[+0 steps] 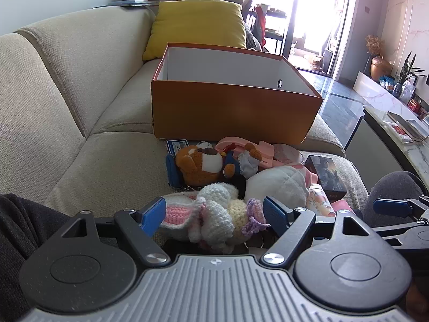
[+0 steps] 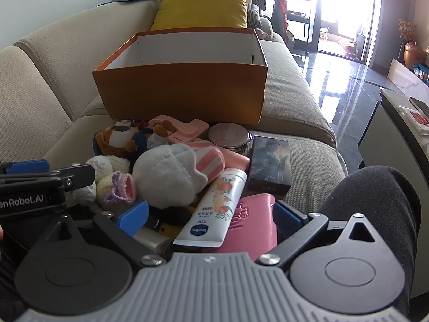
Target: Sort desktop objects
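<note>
A pile of small things lies on the seat of a beige fabric sofa (image 1: 80,86), just in front of an open orange cardboard box with a white inside (image 1: 230,107). The box stands on the sofa cushion, and behind it leans a yellow square pillow (image 1: 198,26).

The left tongs (image 1: 214,212) are apart, with one blue pad on each side of a white, cream and pink crocheted rabbit doll (image 1: 214,214) at the near edge of the pile. Whether the pads touch the doll, I cannot tell. Behind the doll lie a brown and white plush dog (image 1: 201,163) and a white quilted plush shape (image 1: 278,185).

The right tongs (image 2: 211,214) are also apart. They hang low over a white hand cream tube with peach pictures (image 2: 214,209), which lies partly on a pink embossed leather wallet (image 2: 252,225). The pads are on either side of these two things, not closed on them. Just beside the tube is a dark rectangular box with a printed figure (image 2: 269,166), and further back a round flat pink tin (image 2: 228,135) lies close to the front wall of the orange box. A pink plastic clip-like piece (image 2: 182,130) lies next to the tin.

A knee in dark grey trousers (image 2: 375,201) shows at the right side of the pile.
</note>
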Demonstrator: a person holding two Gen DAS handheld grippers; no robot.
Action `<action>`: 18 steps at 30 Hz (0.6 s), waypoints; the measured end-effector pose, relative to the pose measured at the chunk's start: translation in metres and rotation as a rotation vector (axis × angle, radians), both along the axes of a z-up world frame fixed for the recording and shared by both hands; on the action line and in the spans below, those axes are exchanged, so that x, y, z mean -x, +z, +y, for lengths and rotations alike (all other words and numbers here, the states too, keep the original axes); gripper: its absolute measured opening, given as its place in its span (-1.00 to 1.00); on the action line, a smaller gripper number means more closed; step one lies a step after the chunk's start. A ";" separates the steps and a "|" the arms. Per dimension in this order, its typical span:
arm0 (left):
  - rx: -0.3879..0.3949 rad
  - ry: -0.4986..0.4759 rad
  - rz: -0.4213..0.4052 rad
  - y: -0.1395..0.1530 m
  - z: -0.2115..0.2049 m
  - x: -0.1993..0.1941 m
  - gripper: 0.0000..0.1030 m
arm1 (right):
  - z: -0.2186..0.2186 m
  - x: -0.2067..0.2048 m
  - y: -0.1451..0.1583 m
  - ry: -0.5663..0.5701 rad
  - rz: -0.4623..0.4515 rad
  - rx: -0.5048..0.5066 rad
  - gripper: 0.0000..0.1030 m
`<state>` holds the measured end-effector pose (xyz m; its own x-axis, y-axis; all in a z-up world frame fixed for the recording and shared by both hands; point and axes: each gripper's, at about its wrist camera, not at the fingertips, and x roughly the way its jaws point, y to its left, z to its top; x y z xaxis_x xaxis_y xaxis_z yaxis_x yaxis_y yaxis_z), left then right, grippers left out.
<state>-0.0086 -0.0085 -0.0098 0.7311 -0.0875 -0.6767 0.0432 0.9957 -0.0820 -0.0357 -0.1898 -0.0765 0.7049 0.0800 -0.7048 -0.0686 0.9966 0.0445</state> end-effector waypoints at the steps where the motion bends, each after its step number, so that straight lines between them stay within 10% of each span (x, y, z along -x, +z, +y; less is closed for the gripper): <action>1: -0.001 0.000 0.000 0.000 0.000 0.000 0.83 | 0.000 0.000 0.000 0.000 0.001 0.000 0.93; 18: -0.004 -0.003 0.019 -0.002 -0.001 -0.002 0.83 | -0.001 -0.002 -0.001 -0.006 0.018 -0.003 0.93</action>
